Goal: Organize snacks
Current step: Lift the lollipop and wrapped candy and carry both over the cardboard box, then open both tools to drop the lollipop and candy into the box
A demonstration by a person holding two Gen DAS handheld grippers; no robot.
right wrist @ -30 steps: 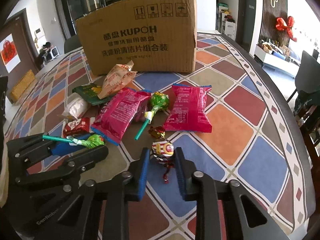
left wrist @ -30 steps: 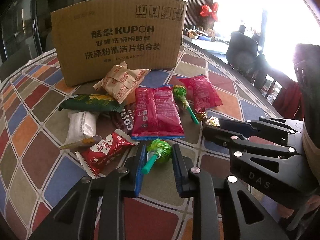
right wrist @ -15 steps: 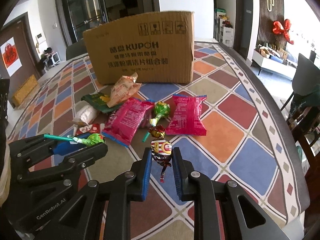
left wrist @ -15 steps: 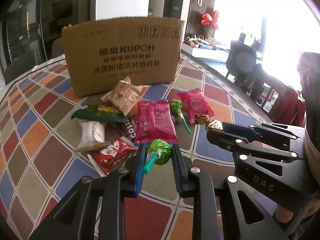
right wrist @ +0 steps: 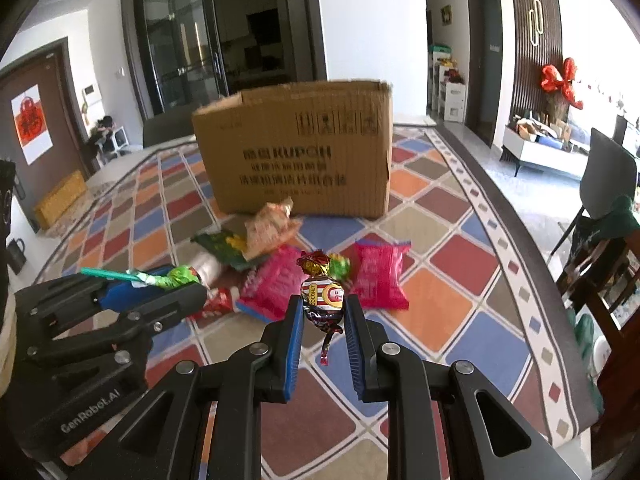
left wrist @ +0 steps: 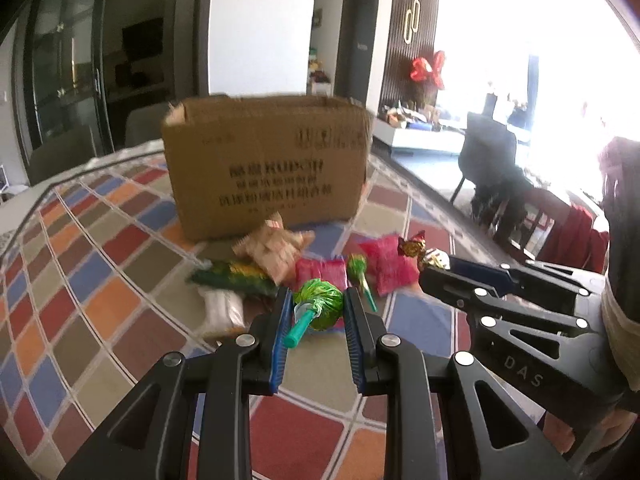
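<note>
Snack packets (right wrist: 280,276), mixed pink, green and tan, lie mid-frame on checked multicolour tablecloth (right wrist: 440,320) before brown cardboard box (right wrist: 296,152). Left gripper (left wrist: 316,308) clamps green-wrapped lollipop (left wrist: 320,306), teal stick pointing lower left. Right gripper (right wrist: 322,312) clamps striped foil-wrapped candy (right wrist: 322,296), upright.

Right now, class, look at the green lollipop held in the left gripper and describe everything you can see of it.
The green lollipop has a round head in crinkly, shiny green foil with yellowish flecks, the wrap twisted where it meets a teal plastic stick. The left gripper holds the head between its blue pads, lifted off the patterned tablecloth. The stick slants down toward the camera. Nothing else touches it; the snack pile lies beyond.
</note>
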